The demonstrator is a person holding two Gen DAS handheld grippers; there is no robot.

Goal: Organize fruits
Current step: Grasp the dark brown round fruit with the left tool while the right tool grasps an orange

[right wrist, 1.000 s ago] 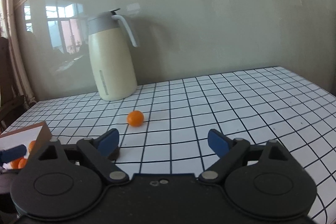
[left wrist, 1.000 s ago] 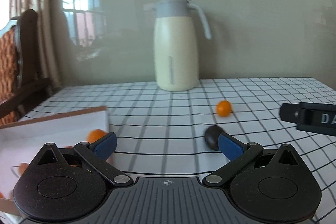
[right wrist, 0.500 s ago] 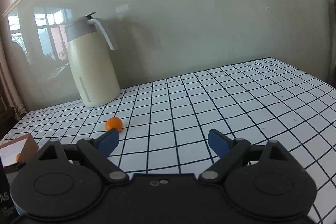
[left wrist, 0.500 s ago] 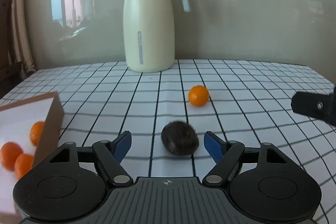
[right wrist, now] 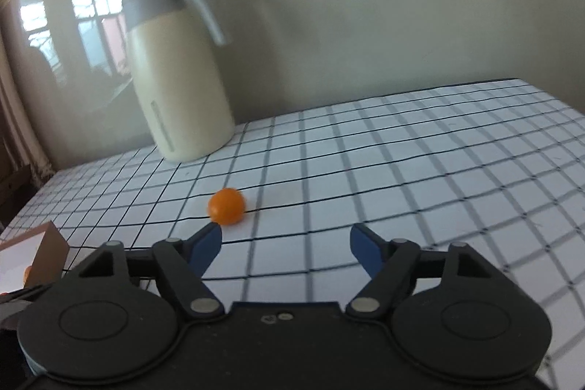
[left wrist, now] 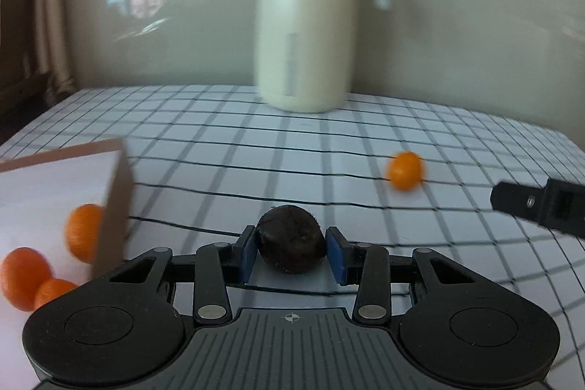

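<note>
L gripper (left wrist: 291, 253) jaws are closing on the dark fruit (left wrist: 291, 243); the fruit is sitting between the pads, L pad looks touching, R pad at the skin or a hair off, cannot tell which. Fruit is resting on the checked cloth (left wrist: 256, 148), near edge, just right of the box (left wrist: 55, 185) holding three oranges (left wrist: 23, 275).

R gripper (right wrist: 285, 243) jaws are also closing, mid-wide, nothing between them. The loose orange (right wrist: 226, 206) is lying just past the L pad tip, left of centre, not yet lined up.

Handling, est.: dark fruit looks light, firm, rough-skinned, roundish so prone to rolling or squirting out. Long axis is running roughly L-R, across the jaws, so pads are landing on its ends; grip thru the middle, gently. Orange: near-spherical, no clear axis, smooth, soft peel, probably rolling easily; take across widest part.

Jug (left wrist: 305, 24) is standing far, clear of both.
</note>
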